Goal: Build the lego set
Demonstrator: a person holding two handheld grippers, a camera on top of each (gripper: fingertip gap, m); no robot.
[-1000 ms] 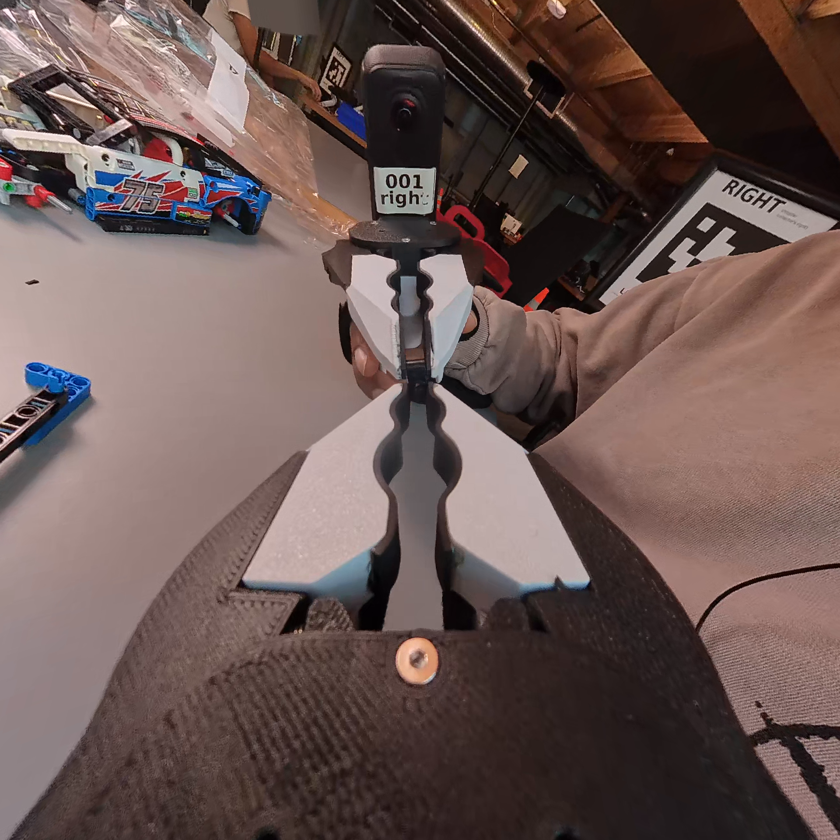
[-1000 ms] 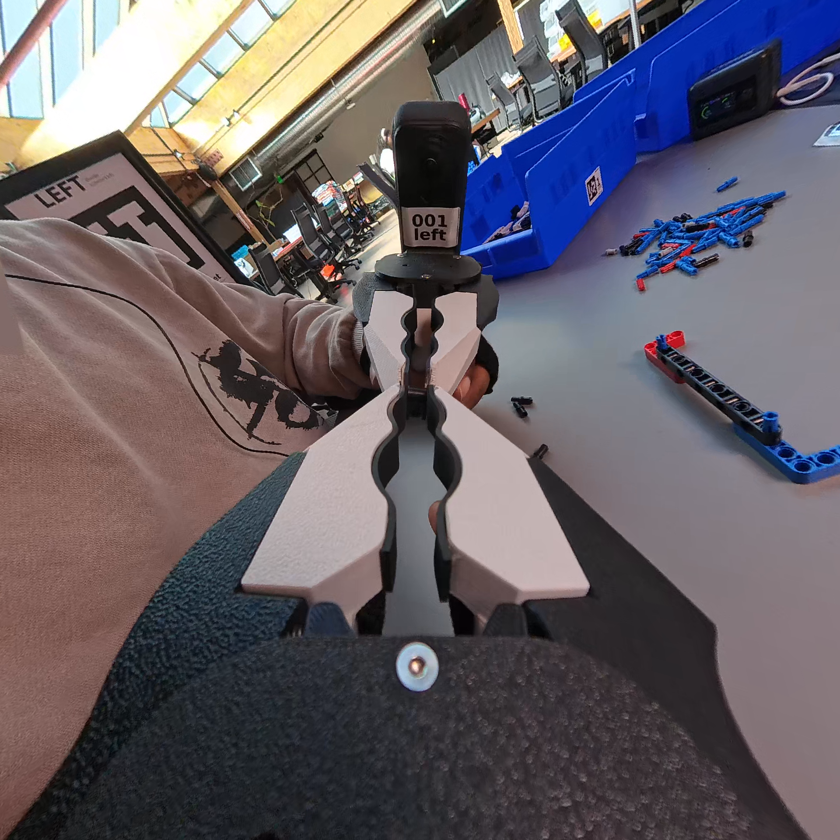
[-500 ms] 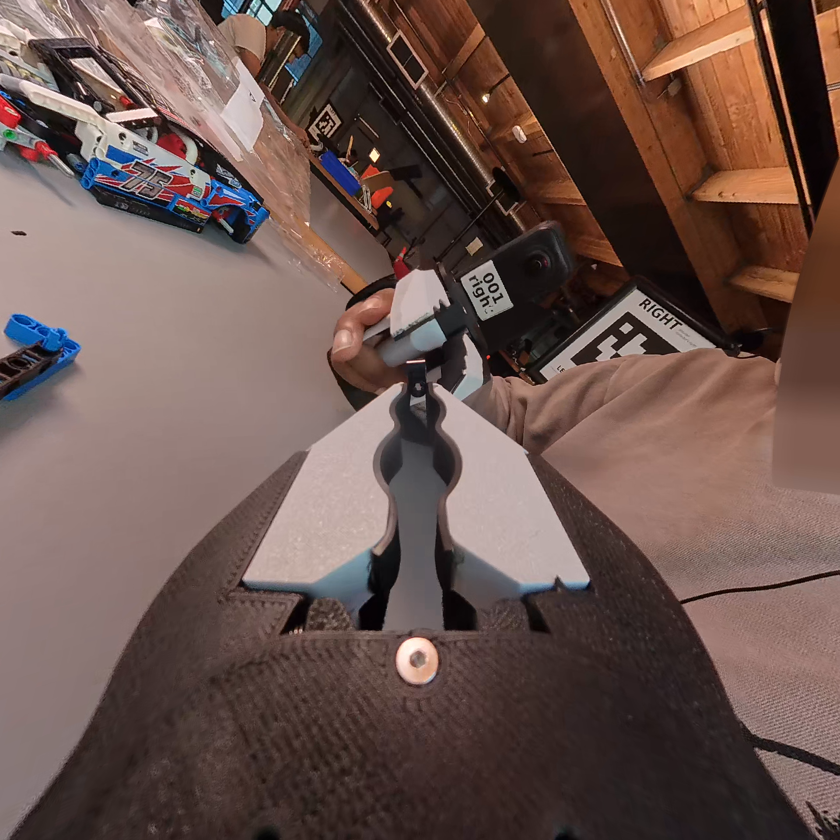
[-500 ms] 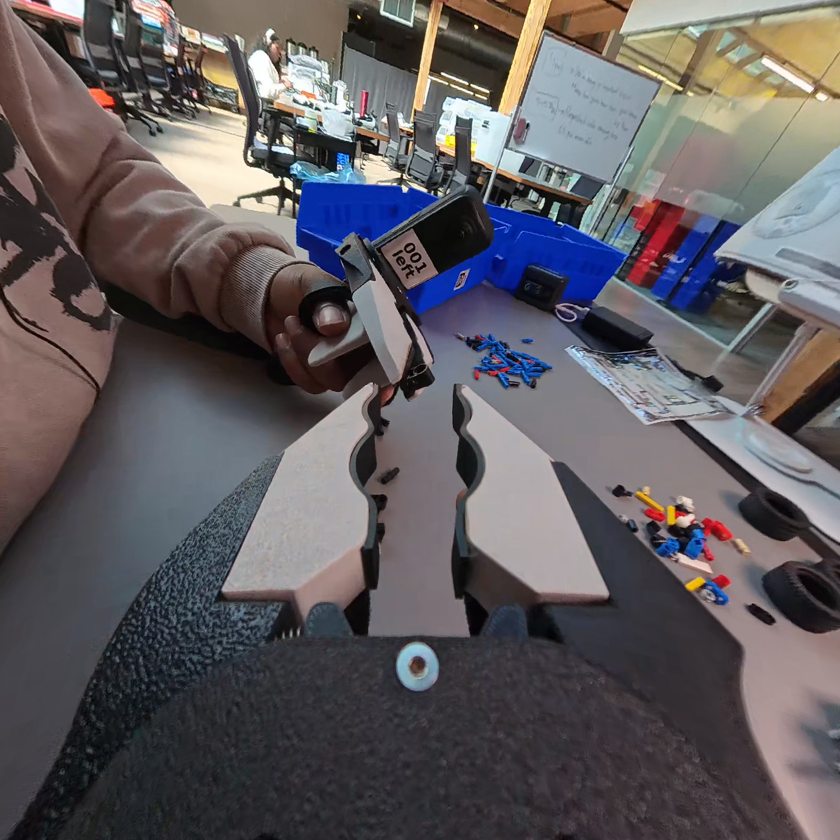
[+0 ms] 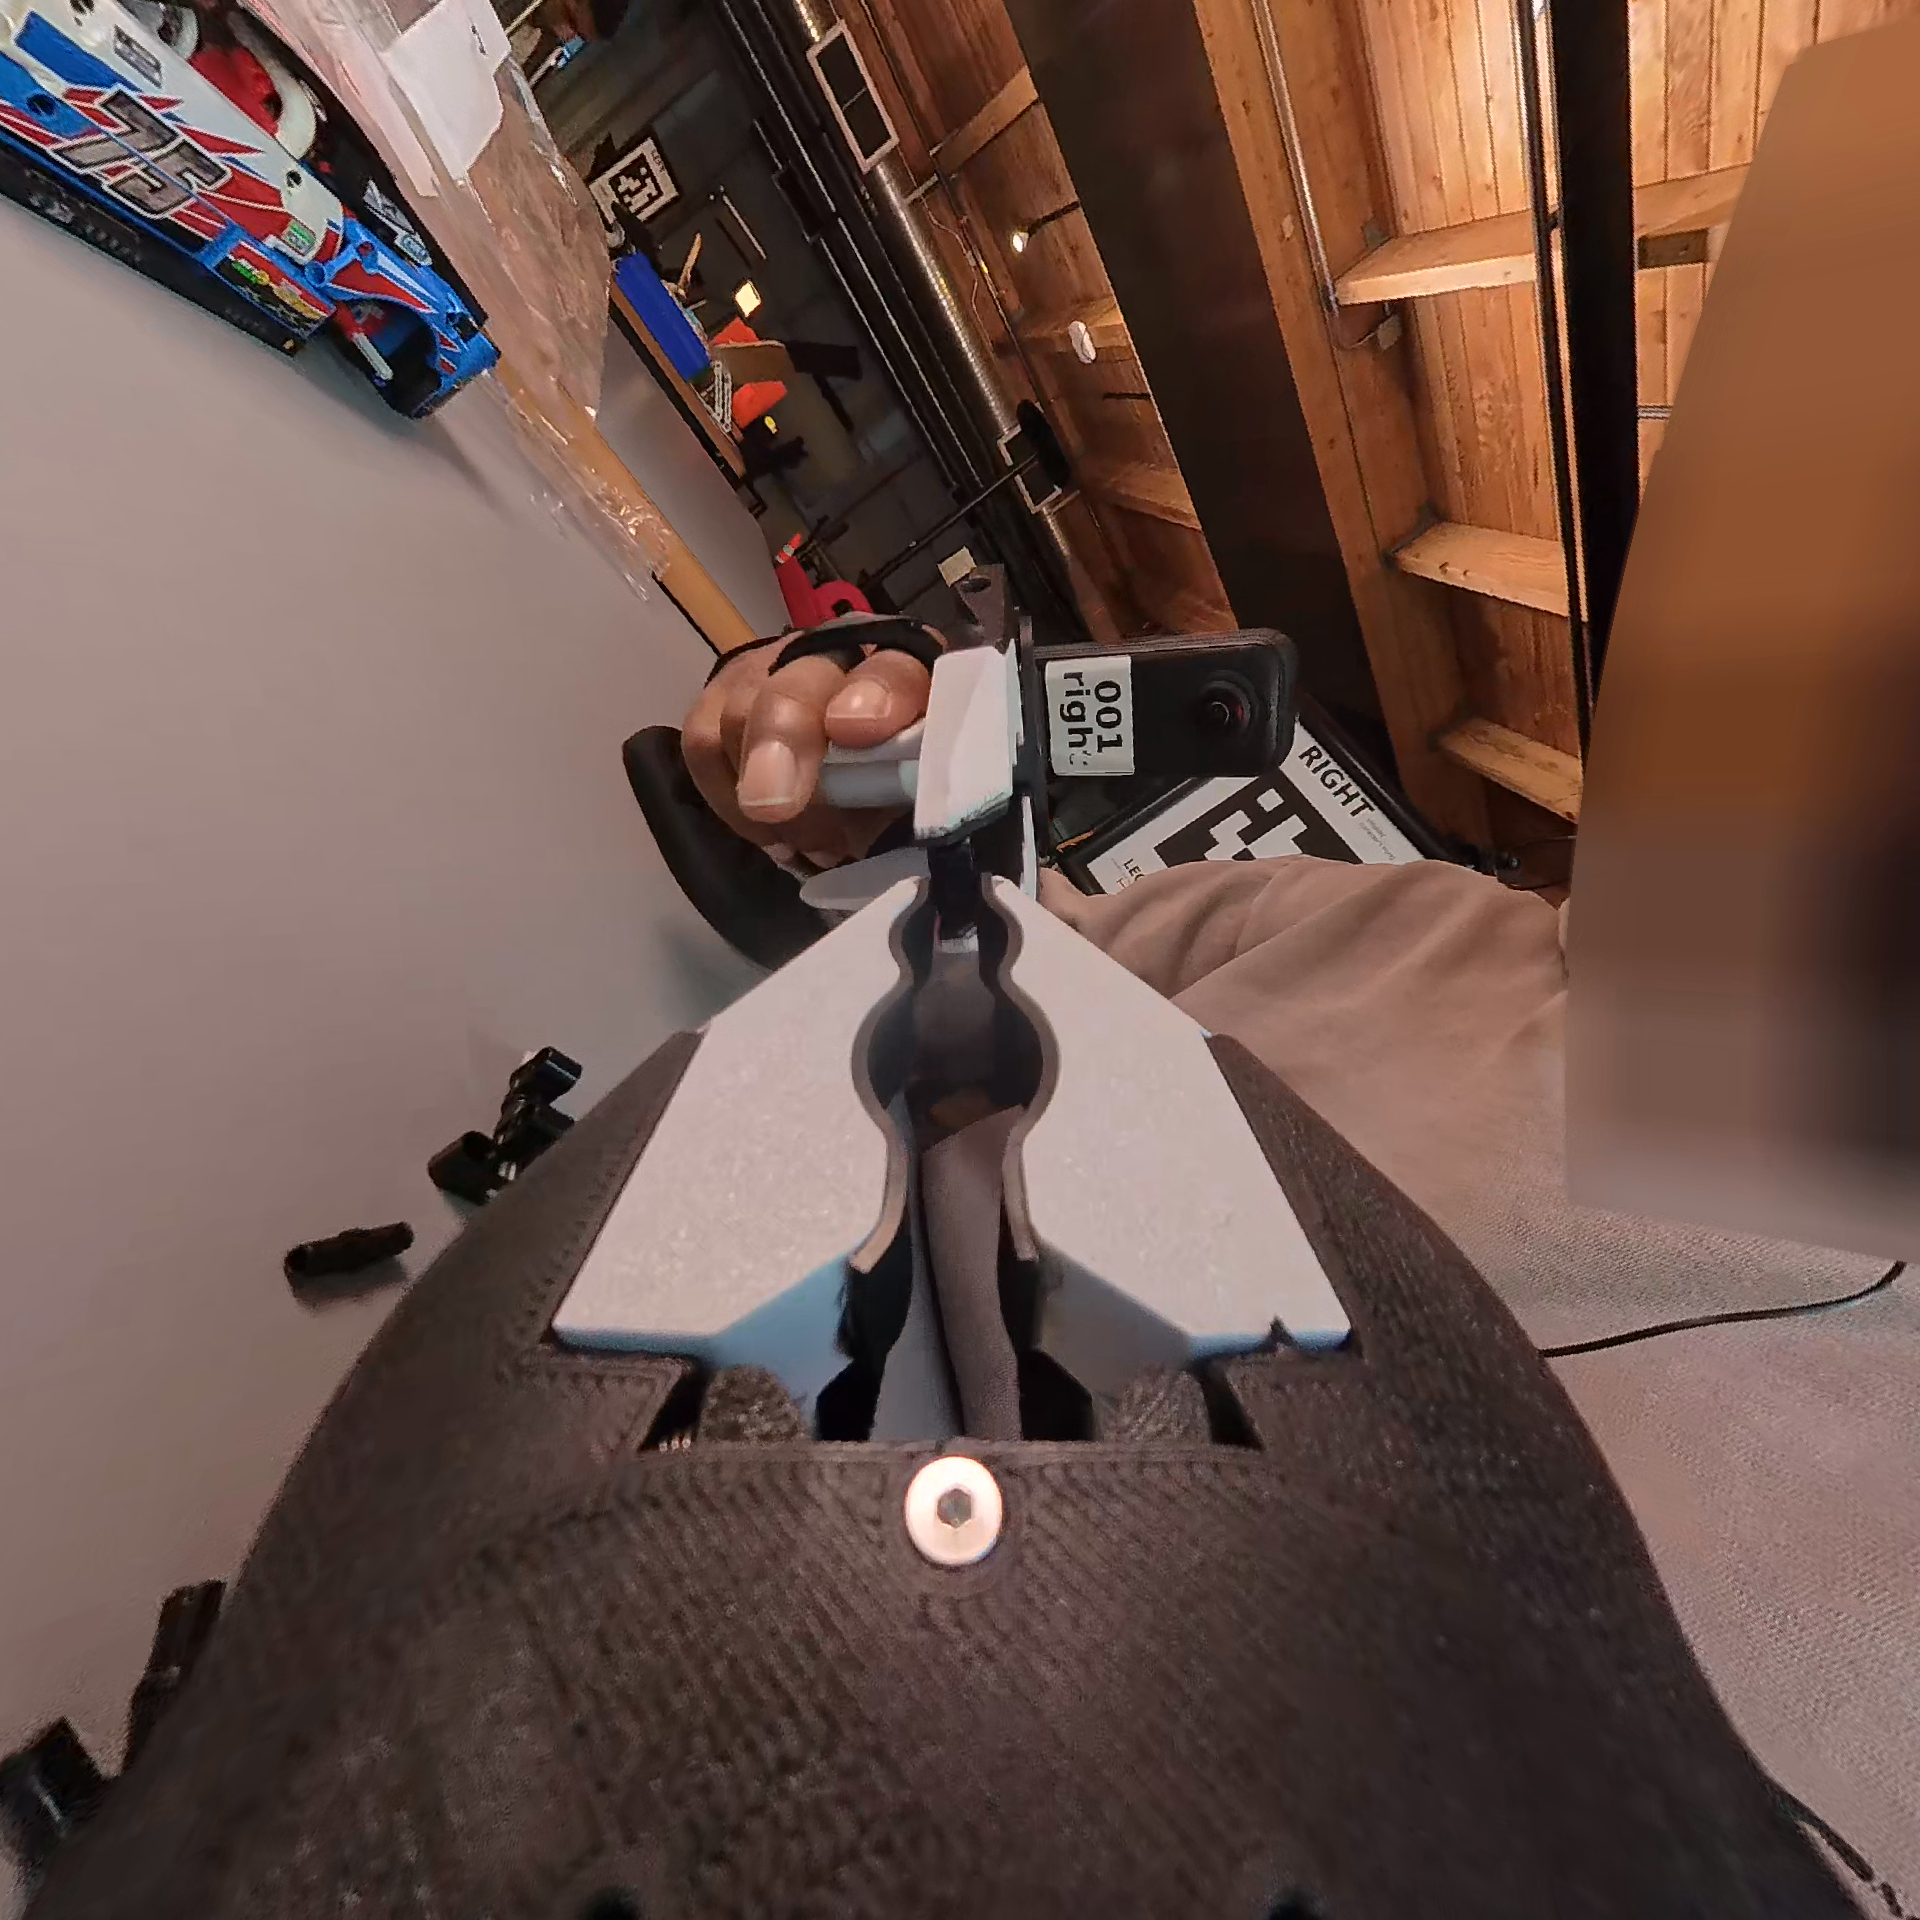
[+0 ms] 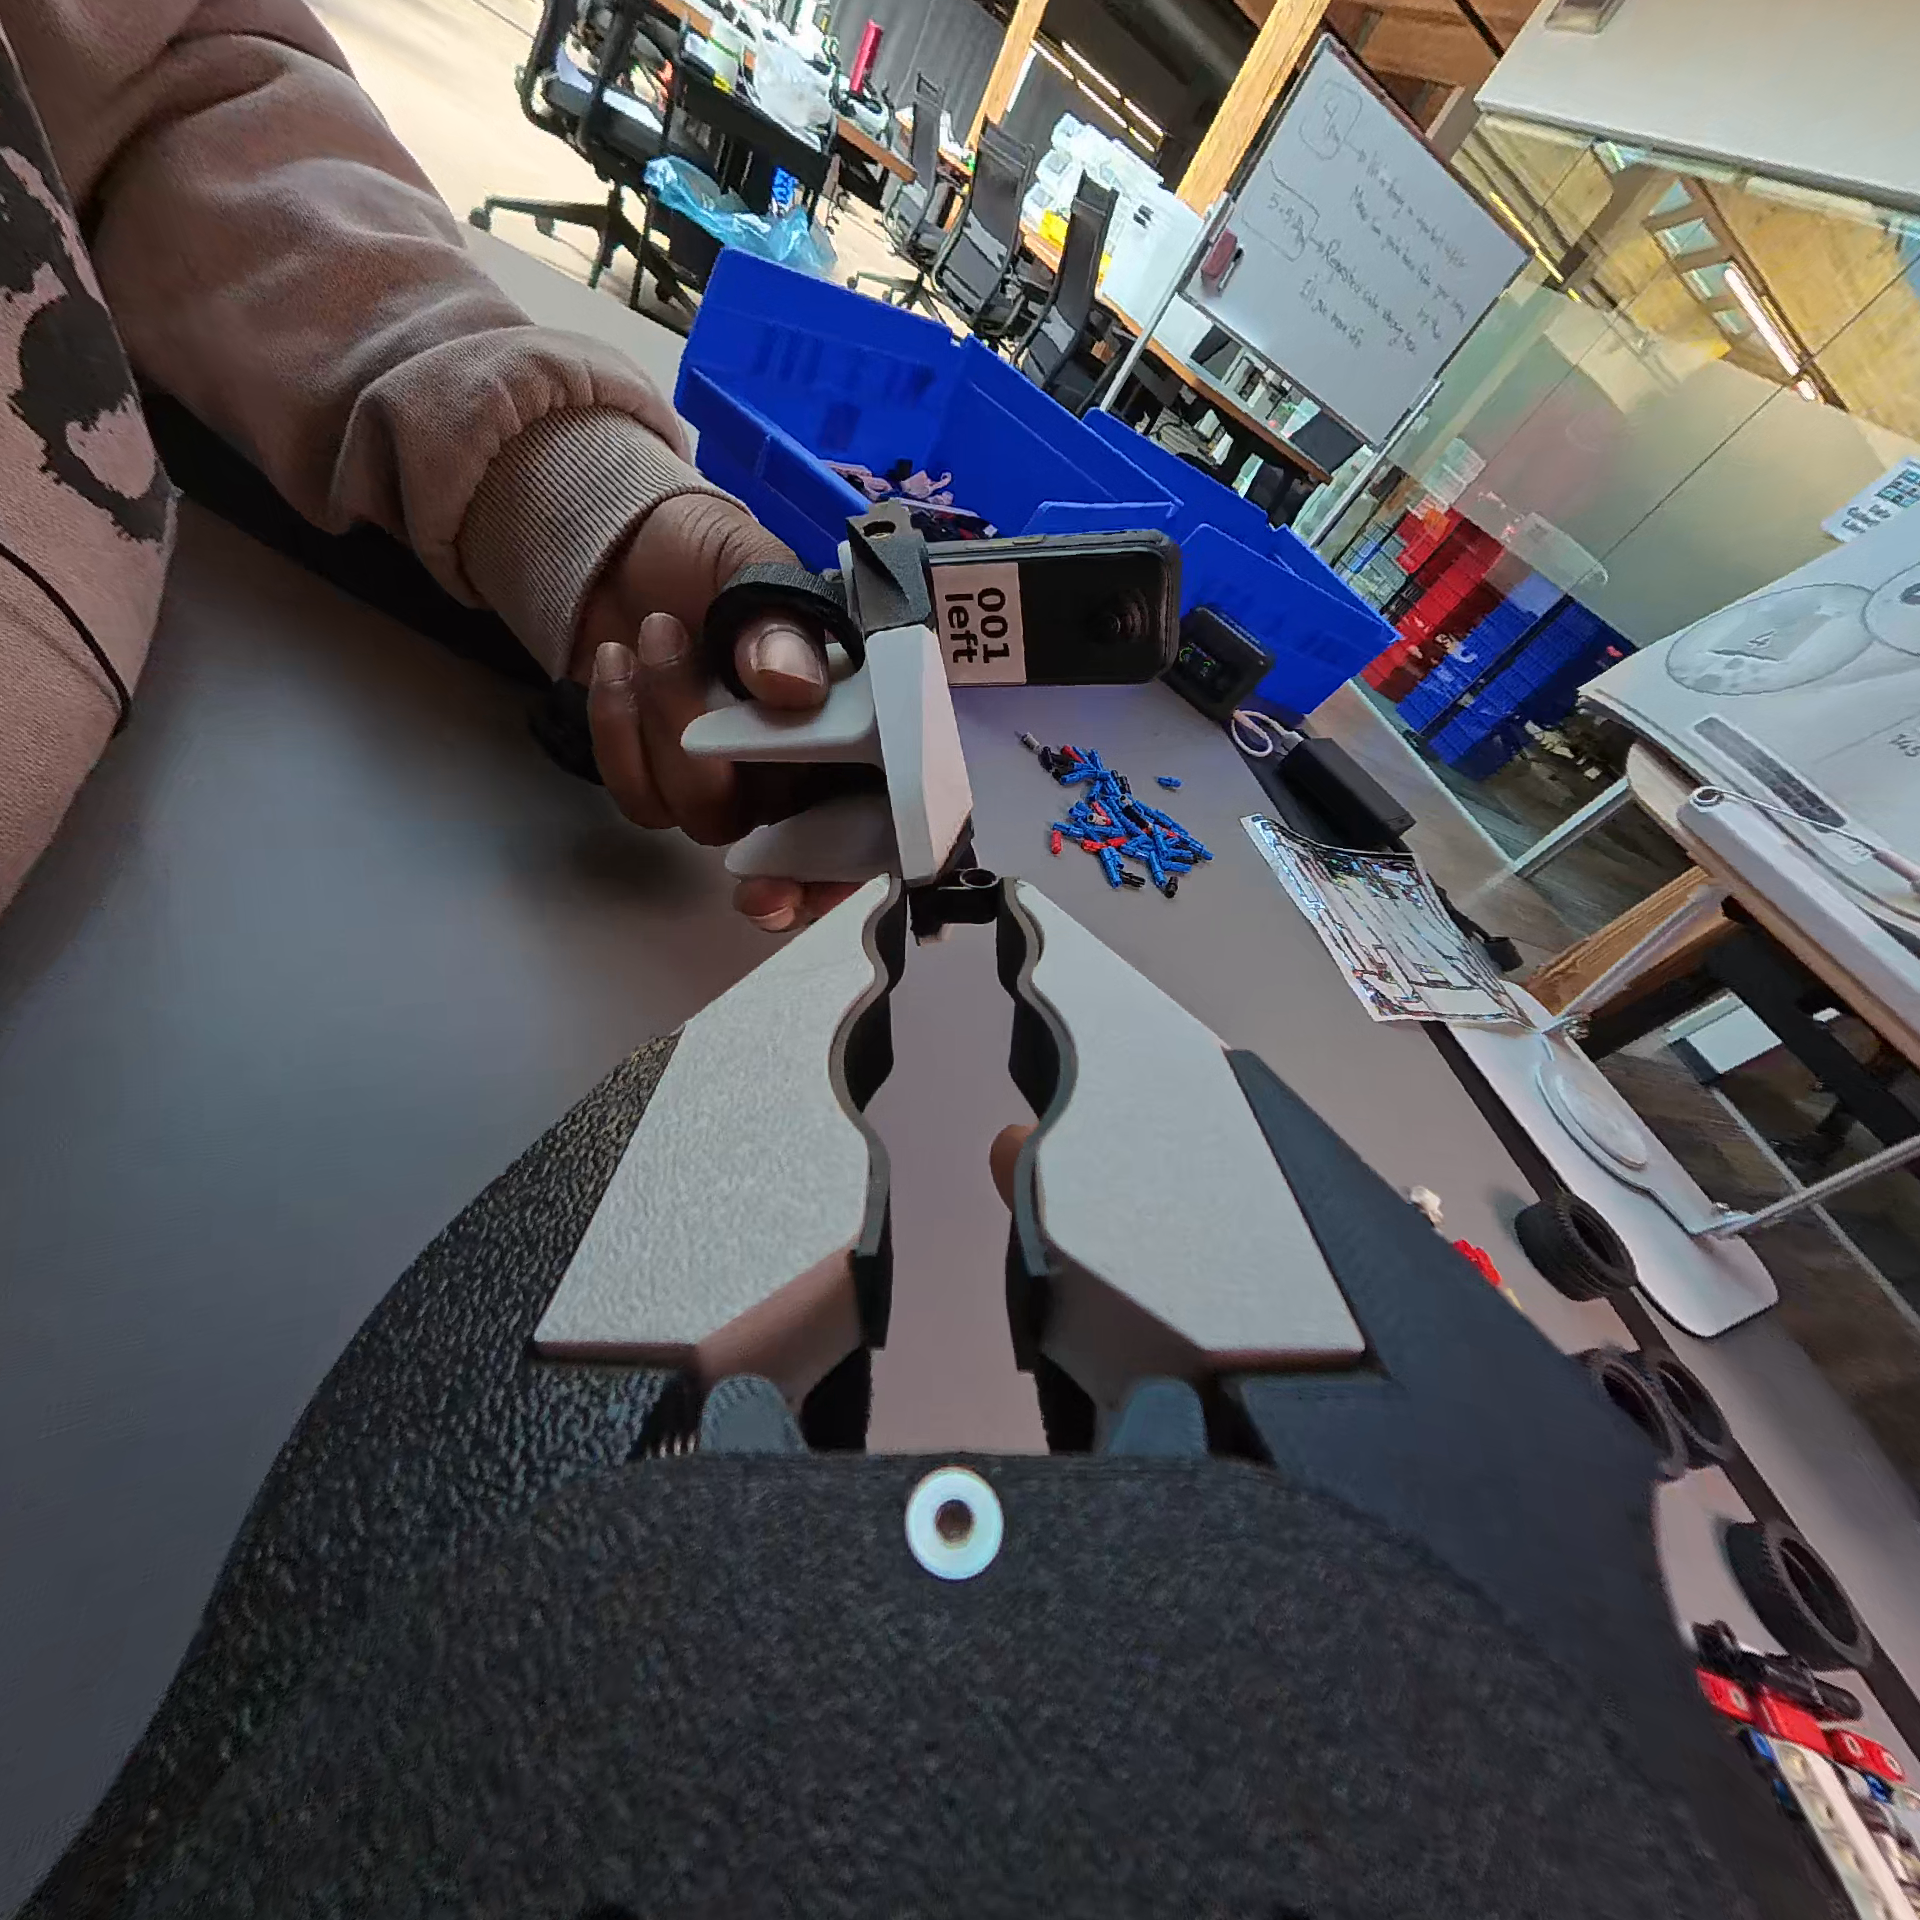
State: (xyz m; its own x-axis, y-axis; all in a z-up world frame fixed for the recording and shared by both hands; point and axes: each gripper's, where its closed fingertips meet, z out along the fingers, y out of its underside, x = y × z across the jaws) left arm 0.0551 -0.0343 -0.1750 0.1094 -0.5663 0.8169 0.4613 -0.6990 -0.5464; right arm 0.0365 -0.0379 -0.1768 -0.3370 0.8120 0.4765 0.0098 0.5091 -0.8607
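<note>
My left gripper (image 5: pixel 951 896) is shut on a small black Lego piece (image 5: pixel 948 883) at its fingertips. My right gripper (image 6: pixel 956 896) is shut on the same black piece (image 6: pixel 961 896) from the opposite side, held above the grey table (image 6: pixel 312 935). The two grippers meet tip to tip, each turned sideways to the other. The right gripper (image 5: pixel 964 826) shows beyond my left fingers. The left gripper (image 6: pixel 935 868) shows beyond my right fingers. A hand holds each handle.
Loose black pieces (image 5: pixel 509 1127) and a black pin (image 5: pixel 348 1247) lie left of the left gripper. A built Lego car (image 5: pixel 208 208) sits far left. A pile of blue, red and black pins (image 6: pixel 1127 826), blue bins (image 6: pixel 935 416), an instruction sheet (image 6: pixel 1382 925) and tyres (image 6: pixel 1574 1247) lie right. Only a small space, under 4 cm, lies between the two pairs of fingers. The right tips stand about 10 cm off the black pin (image 5: pixel 348 1247).
The right gripper, open half a second ago, has closed on the black piece held by the left gripper. Both grippers have rolled further and the views have tilted.
</note>
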